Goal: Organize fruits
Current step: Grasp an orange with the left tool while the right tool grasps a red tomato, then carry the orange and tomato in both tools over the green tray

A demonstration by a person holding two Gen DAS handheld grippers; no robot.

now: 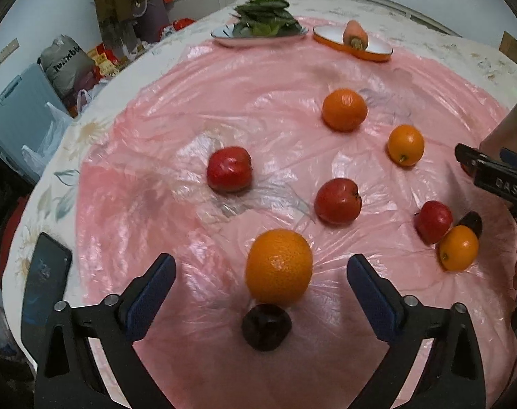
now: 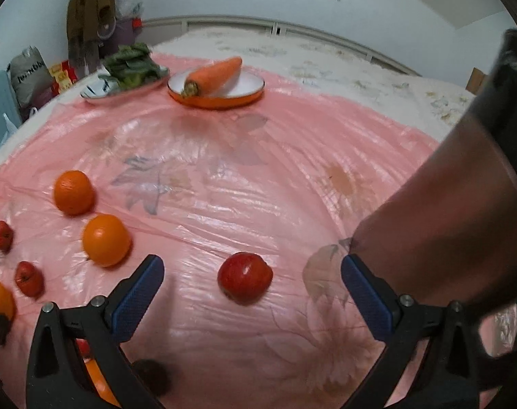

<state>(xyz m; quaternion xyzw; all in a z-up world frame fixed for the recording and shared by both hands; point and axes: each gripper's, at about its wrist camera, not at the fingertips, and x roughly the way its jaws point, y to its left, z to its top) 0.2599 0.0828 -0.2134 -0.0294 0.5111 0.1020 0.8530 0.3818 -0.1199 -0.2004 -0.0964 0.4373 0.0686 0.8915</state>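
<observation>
Phone (image 1: 45,279) shows only leftward.

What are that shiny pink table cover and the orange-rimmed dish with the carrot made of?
The pink cover looks like thin plastic film: glossy, wrinkled, and sheer enough for the flowered cloth to show through. The orange-rimmed dish seems to be enamelled metal or glazed ceramic, with a smooth white inside and bright glossy rim; the look leaves that open.

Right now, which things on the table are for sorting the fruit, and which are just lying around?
For the job: oranges, red apples, dark plum.

Just lying about: carrot on the orange dish, greens on a plate, phone.
</observation>
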